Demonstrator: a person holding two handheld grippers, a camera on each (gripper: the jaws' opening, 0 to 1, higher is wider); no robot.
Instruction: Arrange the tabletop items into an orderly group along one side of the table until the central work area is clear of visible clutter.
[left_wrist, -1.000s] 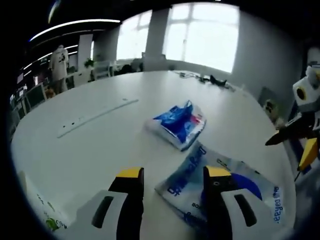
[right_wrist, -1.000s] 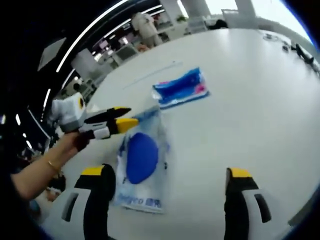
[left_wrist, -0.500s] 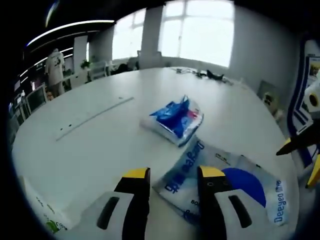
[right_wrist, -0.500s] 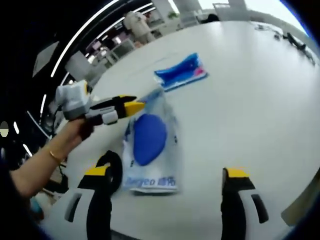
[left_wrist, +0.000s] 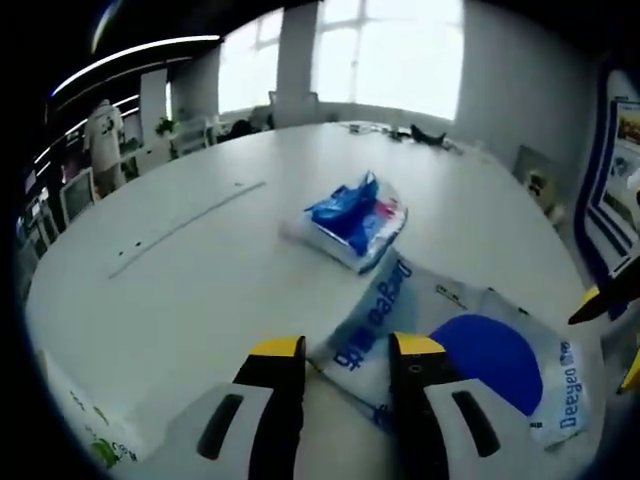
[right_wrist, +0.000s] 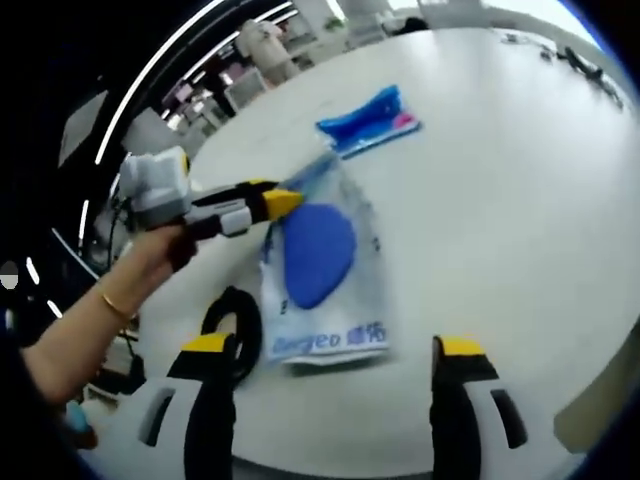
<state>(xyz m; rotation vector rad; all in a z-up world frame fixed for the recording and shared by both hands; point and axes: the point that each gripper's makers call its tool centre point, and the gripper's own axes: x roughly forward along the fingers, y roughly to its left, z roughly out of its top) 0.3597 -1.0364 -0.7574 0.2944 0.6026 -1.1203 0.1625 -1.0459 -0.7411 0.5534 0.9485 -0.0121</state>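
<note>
A translucent plastic bag printed "Deeyeo", with a round blue thing inside, lies flat on the white table. Past it lies a crumpled blue tissue pack. My left gripper is low over the table. Its jaws are partly closed, and the bag's near corner lies between them. In the right gripper view, a hand holds the left gripper with its tips at the bag's upper left edge. The blue pack lies beyond. My right gripper stands wide open at the bag's near end, holding nothing.
A long white strip lies on the table's left part. A printed box sits at the near left edge. Dark cables lie at the far end. A dark curved object shows by the table edge. A person stands far off.
My left jaws have drawn closer together around the bag's corner. Both views have moved nearer to the bag. The right gripper stays wide open.
</note>
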